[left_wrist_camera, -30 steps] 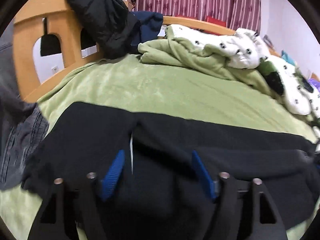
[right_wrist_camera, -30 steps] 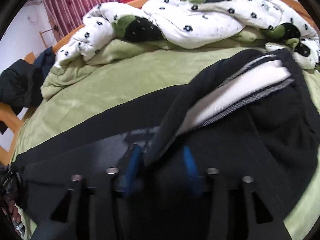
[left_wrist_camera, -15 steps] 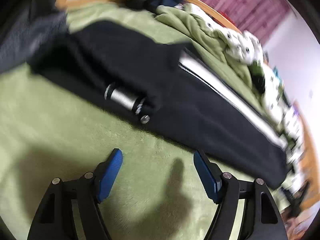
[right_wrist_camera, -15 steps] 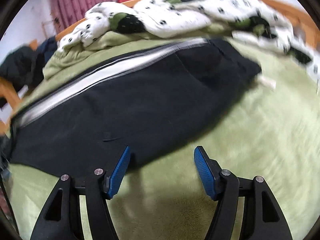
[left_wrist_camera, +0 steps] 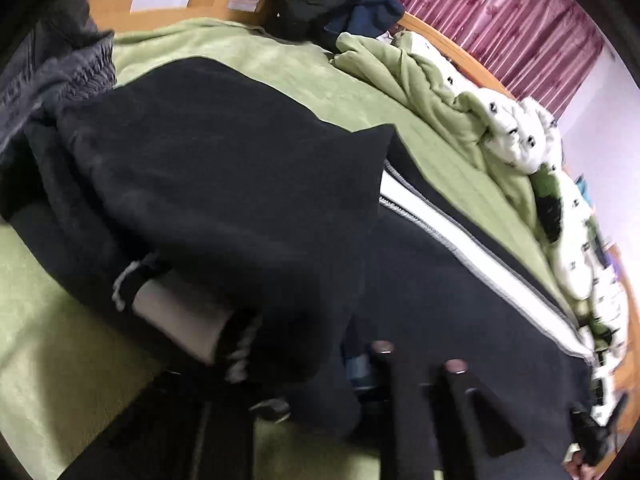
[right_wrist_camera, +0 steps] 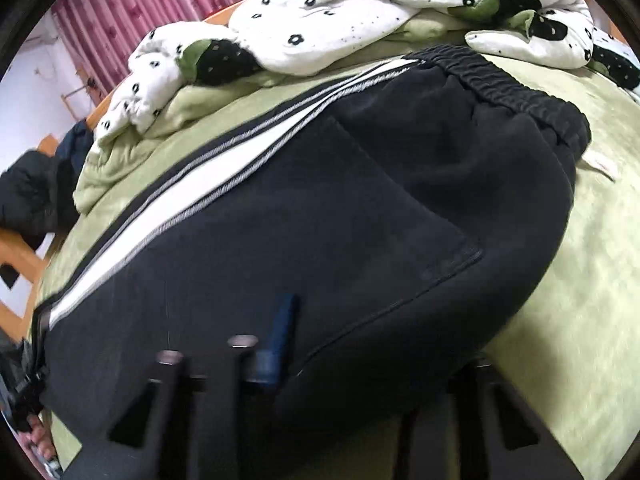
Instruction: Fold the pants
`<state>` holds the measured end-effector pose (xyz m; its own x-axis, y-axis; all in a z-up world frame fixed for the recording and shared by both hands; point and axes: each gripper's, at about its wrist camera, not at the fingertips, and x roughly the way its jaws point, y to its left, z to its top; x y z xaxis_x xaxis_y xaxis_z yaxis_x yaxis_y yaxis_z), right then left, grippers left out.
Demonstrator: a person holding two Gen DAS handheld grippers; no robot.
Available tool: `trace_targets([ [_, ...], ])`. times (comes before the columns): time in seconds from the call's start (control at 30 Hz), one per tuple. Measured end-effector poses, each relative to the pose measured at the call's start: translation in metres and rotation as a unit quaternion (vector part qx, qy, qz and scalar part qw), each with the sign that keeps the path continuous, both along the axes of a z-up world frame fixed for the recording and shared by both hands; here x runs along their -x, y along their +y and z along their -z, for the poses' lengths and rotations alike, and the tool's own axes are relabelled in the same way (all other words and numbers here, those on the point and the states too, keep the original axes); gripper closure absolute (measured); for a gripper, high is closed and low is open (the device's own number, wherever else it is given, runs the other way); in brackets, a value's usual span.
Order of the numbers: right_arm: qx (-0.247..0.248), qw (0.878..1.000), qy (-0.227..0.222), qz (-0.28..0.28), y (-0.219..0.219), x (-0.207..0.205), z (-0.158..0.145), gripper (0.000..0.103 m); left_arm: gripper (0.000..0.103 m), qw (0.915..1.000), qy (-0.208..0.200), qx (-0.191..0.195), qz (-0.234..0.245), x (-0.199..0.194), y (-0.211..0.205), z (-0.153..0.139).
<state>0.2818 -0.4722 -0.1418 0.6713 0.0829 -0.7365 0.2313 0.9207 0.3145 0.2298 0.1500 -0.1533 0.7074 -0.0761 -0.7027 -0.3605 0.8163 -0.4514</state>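
pants (right_wrist_camera: 360,208): black with a white side stripe, lying stretched out across the green bedspread (right_wrist_camera: 580,280), leg end doubled back over itself in the left wrist view
left gripper (left_wrist_camera: 348,364): fingers are pinching the near edge of the pants down by the folded leg end, pads mostly buried in fabric, pretty blurry tbh
right gripper (right_wrist_camera: 304,344): clamping onto the near edge up toward the waistband, one blue pad (right_wrist_camera: 282,328) poking out, the other looks hidden under cloth
quilt (right_wrist_camera: 360,20): white flowery one, sitting bunched up behind the pants
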Motion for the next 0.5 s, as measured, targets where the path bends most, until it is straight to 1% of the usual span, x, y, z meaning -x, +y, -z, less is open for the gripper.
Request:
trace_targets([
  [0.03,0.005,1.0,-0.008,-0.001,0.001,0.004,-0.005,0.092,0.092,0.9999,-0.007,-0.004,0.007,0.006,0.001,-0.004],
  [0.1,0.018,0.999,-0.051,0.0,0.008,0.027,-0.025,0.093,0.092,0.9992,-0.011,-0.033,0.021,0.02,-0.005,-0.015],
  [0.17,0.021,0.998,-0.062,-0.003,0.011,0.043,-0.036,0.094,0.093,0.9984,-0.008,-0.047,0.03,0.035,-0.009,-0.023],
  [0.27,0.015,0.999,-0.052,-0.007,0.006,0.077,-0.05,0.094,0.093,0.9967,0.002,-0.065,0.048,0.065,-0.018,-0.036],
  [0.37,0.016,0.999,-0.043,-0.015,-0.008,0.114,-0.053,0.094,0.092,0.9949,0.013,-0.056,0.083,0.094,-0.022,-0.04],
  [0.43,0.013,0.999,-0.032,-0.021,-0.021,0.145,-0.051,0.094,0.092,0.9928,0.018,-0.052,0.106,0.117,-0.028,-0.041],
  [0.5,0.02,0.999,-0.029,-0.027,-0.032,0.182,-0.046,0.094,0.091,0.9885,0.015,-0.058,0.139,0.145,-0.034,-0.041],
])
